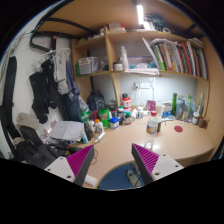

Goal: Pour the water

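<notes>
1. cluttered study corner, with a pale wooden bench (150,148) curving around a blue seat (122,178) tucked under its edge.
2. above the bench, a wooden shelf (150,72) packed with upright books (180,55); lit by a ceiling strip lamp (140,15).
3. off to one side, dark clothes or bags (45,85) hung against the wall, probably to keep the floor free.
4. along the back of the bench, a crowd of small bottles and jars (112,118), pushed to the rear so that the front strip stays free for work (a guess from the layout).
5. likely task things: a green bottle (173,103) standing upright near the back of the bench, and a small cup (153,126) further forward, well beyond the fingers; which vessel holds the water cannot be told.
6. gripper (113,158) held high and back from the bench, fingers spread wide with nothing between them, magenta pads (80,158) facing each other; seems to be the approach stage, before any grasp.
7. brands, labels, book spines: too small to read, no legible writing anywhere.
8. next move, as a judgement: forward toward the bottle or cup, steering clear of the neighbouring jars.
</notes>
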The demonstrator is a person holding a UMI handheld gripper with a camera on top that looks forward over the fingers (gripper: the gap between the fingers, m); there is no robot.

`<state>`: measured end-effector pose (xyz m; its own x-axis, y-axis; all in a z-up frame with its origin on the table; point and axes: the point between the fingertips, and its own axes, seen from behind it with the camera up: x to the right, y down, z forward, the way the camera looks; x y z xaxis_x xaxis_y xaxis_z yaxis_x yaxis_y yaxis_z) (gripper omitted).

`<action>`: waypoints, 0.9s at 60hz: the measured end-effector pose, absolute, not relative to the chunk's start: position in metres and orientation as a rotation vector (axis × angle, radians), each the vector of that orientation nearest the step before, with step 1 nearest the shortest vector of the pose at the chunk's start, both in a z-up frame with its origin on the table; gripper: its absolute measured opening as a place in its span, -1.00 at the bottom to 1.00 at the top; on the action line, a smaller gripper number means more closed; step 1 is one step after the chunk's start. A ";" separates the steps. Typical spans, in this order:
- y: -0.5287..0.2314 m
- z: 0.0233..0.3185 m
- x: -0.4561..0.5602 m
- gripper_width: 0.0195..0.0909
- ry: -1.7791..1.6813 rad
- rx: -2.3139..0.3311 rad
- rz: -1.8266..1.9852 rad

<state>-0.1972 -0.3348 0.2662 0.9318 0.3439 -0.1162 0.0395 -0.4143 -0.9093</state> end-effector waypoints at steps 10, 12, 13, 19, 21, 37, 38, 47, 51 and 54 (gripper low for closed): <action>-0.339 0.276 -0.213 0.78 -0.296 -1.943 0.314; -0.340 0.277 -0.217 0.77 -0.296 -1.941 0.307; -0.340 0.277 -0.219 0.77 -0.297 -1.941 0.306; -0.337 0.272 -0.223 0.76 -0.293 -1.939 0.299; -0.335 0.270 -0.222 0.77 -0.290 -1.936 0.297; -0.280 0.234 -0.168 0.77 -0.258 -1.903 0.228; -0.275 0.230 -0.163 0.77 -0.250 -1.903 0.226; -0.214 0.187 -0.110 0.78 -0.188 -1.919 0.177; -0.179 0.166 -0.093 0.79 -0.180 -1.923 0.157; -0.151 0.151 -0.083 0.78 -0.178 -1.925 0.145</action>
